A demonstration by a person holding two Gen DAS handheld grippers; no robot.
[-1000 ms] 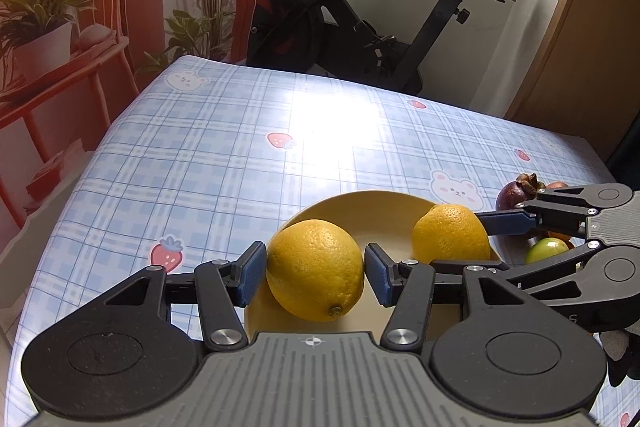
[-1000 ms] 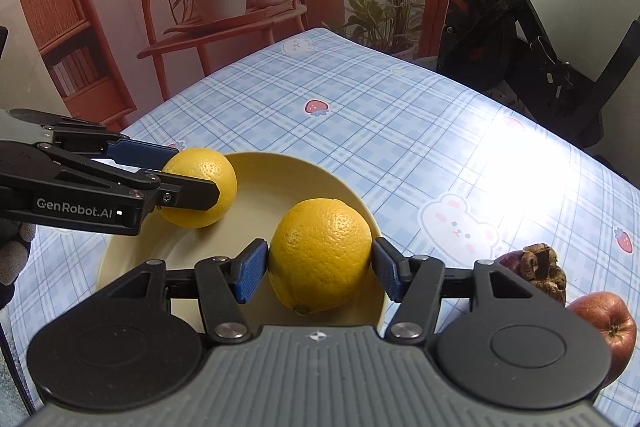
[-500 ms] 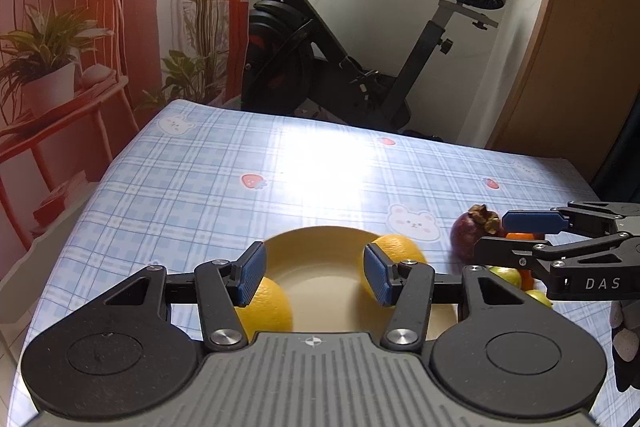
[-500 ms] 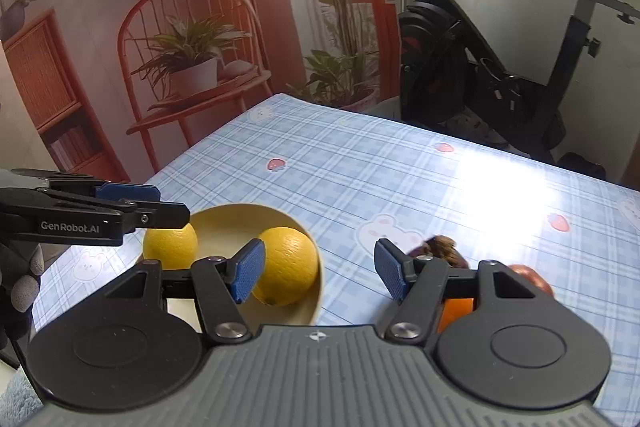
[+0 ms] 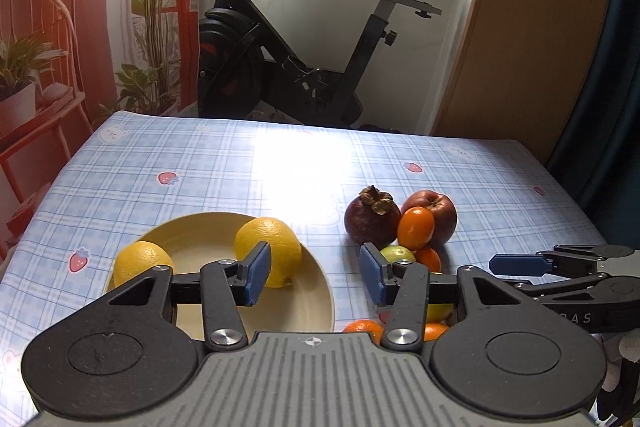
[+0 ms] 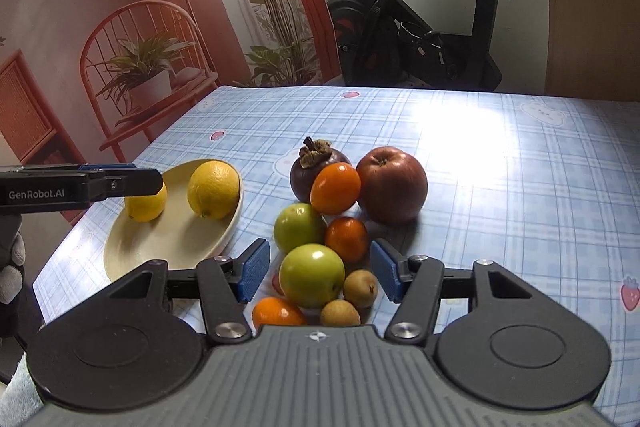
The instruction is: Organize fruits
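Observation:
Two yellow lemons (image 5: pixel 140 263) (image 5: pixel 276 243) lie in the yellow plate (image 5: pixel 320 291), apart from each other. My left gripper (image 5: pixel 314 277) hovers over the plate's right rim, jaws closing with nothing between them. To the right is a fruit pile: a mangosteen (image 6: pixel 316 167), a red apple (image 6: pixel 394 183), small oranges (image 6: pixel 335 187) and green fruits (image 6: pixel 298 227). My right gripper (image 6: pixel 320 275) hangs over the pile's near end, jaws closing. A green fruit (image 6: pixel 312 275) shows in its gap, and the pads do not touch it. Two brown longans (image 6: pixel 360 287) lie beside it.
The checked blue tablecloth (image 5: pixel 248 167) covers the table. An exercise bike (image 5: pixel 304 67) stands beyond its far edge, a red chair with a potted plant (image 6: pixel 148 83) at the left and a wooden panel (image 5: pixel 532 47) at the right. A gloved hand (image 6: pixel 12 267) holds the left gripper.
Both grippers let go of the lemons, which now rest in the plate. Both pulled back and swung right, bringing the fruit pile into view.

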